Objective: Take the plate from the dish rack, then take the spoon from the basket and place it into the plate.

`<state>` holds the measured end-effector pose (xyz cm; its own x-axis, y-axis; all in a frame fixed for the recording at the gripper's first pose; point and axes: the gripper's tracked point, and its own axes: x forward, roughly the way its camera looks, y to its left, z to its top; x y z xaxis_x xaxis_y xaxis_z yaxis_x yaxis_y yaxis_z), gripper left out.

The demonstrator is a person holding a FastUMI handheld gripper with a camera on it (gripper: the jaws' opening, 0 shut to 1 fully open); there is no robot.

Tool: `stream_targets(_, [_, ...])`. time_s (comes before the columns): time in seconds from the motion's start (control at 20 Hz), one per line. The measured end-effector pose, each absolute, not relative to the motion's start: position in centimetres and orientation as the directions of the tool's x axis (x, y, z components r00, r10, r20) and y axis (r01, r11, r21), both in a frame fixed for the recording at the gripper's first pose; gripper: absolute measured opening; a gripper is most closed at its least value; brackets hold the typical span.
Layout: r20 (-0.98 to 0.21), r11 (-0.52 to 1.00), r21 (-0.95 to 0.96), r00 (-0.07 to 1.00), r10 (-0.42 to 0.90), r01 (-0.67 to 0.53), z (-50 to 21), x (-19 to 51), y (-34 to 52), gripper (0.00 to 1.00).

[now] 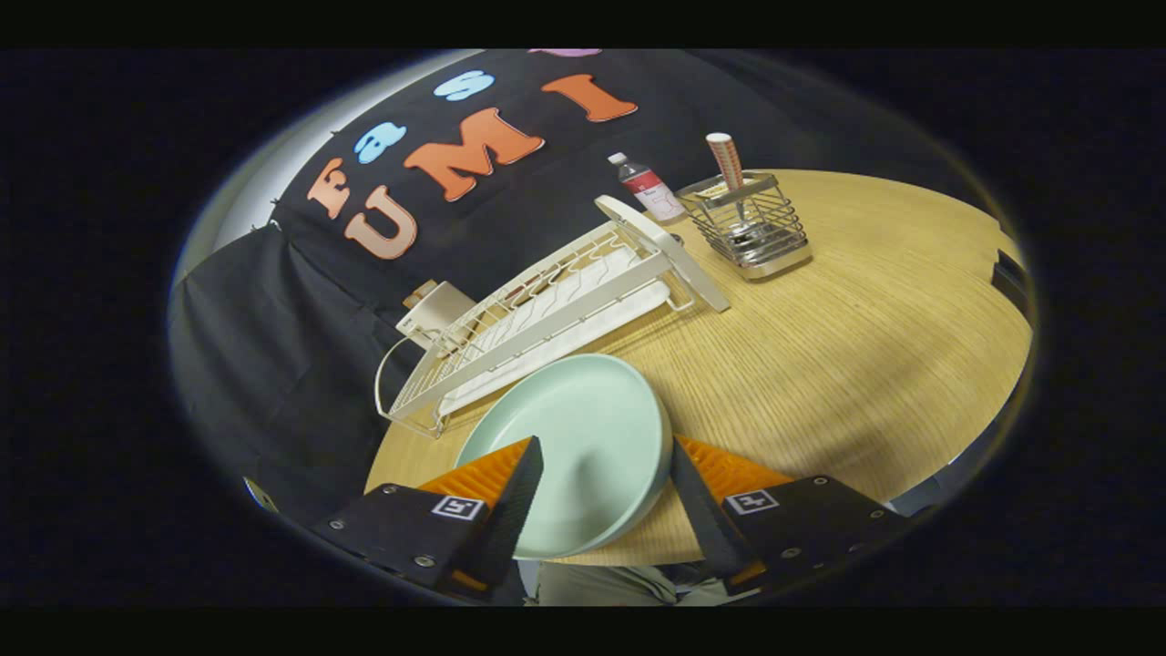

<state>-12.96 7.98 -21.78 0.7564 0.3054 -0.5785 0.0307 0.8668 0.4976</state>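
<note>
Plate [583, 437] lies between the spread claw [606, 474] fingers.

The plate [583, 437] has a smooth, softly glossy glaze that looks ceramic, with a faint sheen on its inner curve. It lies on a table [820, 364] of light wood with fine straight grain — matt, hardly any shine. Just beyond the plate, the dish rack [547, 314] is coated wire, smooth and satin, its tray looking like plastic. Farther right, the basket [751, 228] is bright polished metal wire on a shiny base; the spoon [726, 162] standing in it has a smooth patterned handle. The bottle [647, 187] beside it is clear plastic with a paper-like label. The gripper [606, 483] fingers, spread either side of the plate, carry ribbed pads [487, 474] — rough, matt.
</note>
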Motion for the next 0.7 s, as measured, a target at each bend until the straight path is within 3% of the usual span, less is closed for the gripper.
stream_targets(0.15, [-0.545,0.878,0.477,0.793,0.273,0.025,-20.7,-11.9,6.6,0.98])
stream_targets(0.7, [-0.272,0.977,0.182,0.961,-0.055,0.107,-13.7,-6.3,-4.0,0.98])
